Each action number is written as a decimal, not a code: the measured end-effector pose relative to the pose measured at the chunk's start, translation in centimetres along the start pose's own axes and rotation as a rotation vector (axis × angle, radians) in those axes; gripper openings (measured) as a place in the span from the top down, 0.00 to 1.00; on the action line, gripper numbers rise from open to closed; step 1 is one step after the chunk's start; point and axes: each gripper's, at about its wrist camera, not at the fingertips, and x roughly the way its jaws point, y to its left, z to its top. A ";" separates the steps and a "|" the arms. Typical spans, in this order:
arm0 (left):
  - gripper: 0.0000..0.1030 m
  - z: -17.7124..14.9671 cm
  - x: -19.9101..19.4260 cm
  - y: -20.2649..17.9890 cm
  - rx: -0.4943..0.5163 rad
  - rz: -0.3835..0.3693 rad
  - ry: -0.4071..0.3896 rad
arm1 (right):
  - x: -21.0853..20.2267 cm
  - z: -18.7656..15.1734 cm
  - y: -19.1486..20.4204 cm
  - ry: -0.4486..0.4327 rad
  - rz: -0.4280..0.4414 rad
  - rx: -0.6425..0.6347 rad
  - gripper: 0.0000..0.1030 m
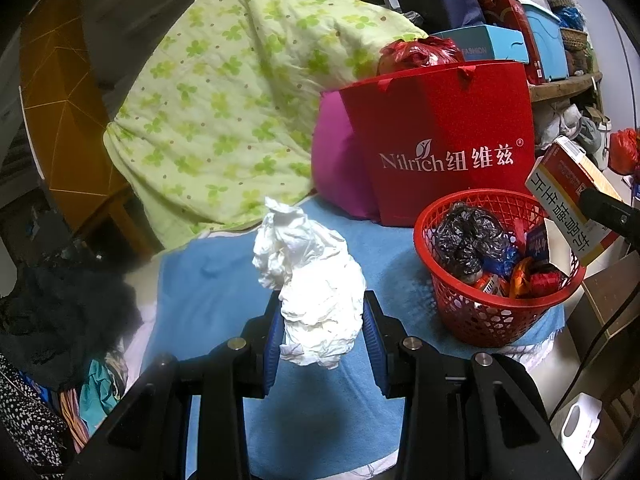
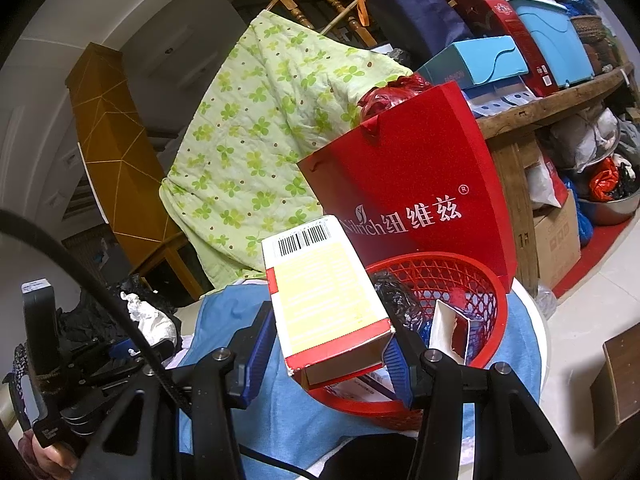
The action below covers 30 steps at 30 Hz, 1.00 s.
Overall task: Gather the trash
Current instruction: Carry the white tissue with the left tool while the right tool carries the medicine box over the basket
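Gripping tissue wad (image 1: 310, 280) (left) and carton (image 2: 326, 300).

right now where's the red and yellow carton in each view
Left wrist: the carton sits at the far right edge, above the red basket, held by the right tongs' black tip.
Right wrist: the carton fills the centre foreground, clamped between the right tongs, over the basket's near rim.
Shared landmark: the red Nilrich bag stands just behind the basket in both.
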 end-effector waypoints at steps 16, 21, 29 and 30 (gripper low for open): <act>0.61 0.0 0.2 -0.4 0.001 -0.008 0.009 | 0.2 0.1 -0.3 0.003 0.002 0.003 0.48; 0.61 -0.1 0.3 -0.5 0.003 -0.010 0.011 | 0.2 0.0 -0.4 0.003 -0.001 0.003 0.48; 0.61 -0.2 0.5 -0.8 0.010 -0.013 0.015 | 0.2 -0.2 -0.5 0.002 -0.005 0.009 0.48; 0.61 -0.2 0.5 -0.8 0.012 -0.013 0.015 | 0.2 -0.3 -0.5 0.002 -0.007 0.010 0.48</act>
